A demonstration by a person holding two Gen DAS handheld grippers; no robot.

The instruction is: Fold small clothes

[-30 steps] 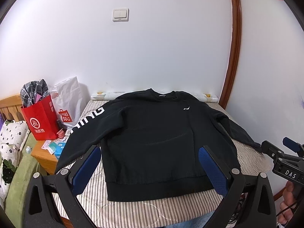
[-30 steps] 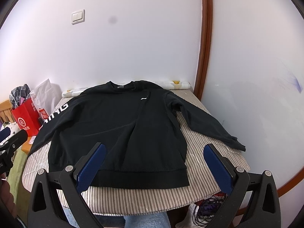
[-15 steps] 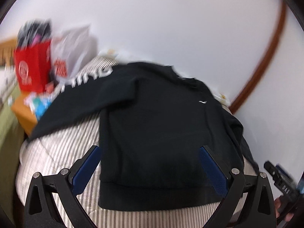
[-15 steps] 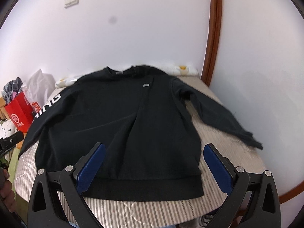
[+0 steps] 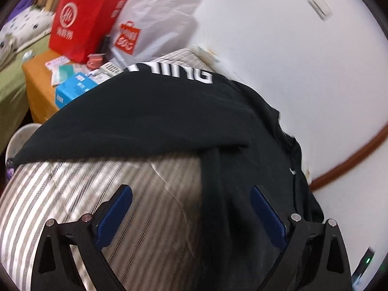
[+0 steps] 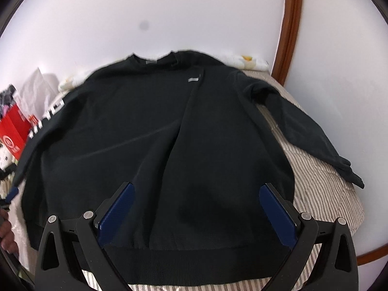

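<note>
A black sweatshirt (image 6: pixel 157 145) lies flat, front up, on a striped bed (image 6: pixel 322 194), sleeves spread out. Its left sleeve (image 5: pixel 135 118) carries white letters. My left gripper (image 5: pixel 191 215) is open and empty, low over the bed beside the sweatshirt's left side, below that sleeve. My right gripper (image 6: pixel 197 213) is open and empty above the lower body of the sweatshirt near its hem. The right sleeve (image 6: pixel 303 133) stretches toward the bed's right edge.
A red paper bag (image 5: pixel 82 19) and a white plastic bag (image 5: pixel 150 24) stand on an orange bedside table (image 5: pixel 36 84) with a blue box (image 5: pixel 72 92), left of the bed. White wall behind; brown door frame (image 6: pixel 288 24) at right.
My left gripper has swung left and down toward the lettered sleeve and the bed's left side. My right gripper has moved forward and lower over the sweatshirt's hem.
</note>
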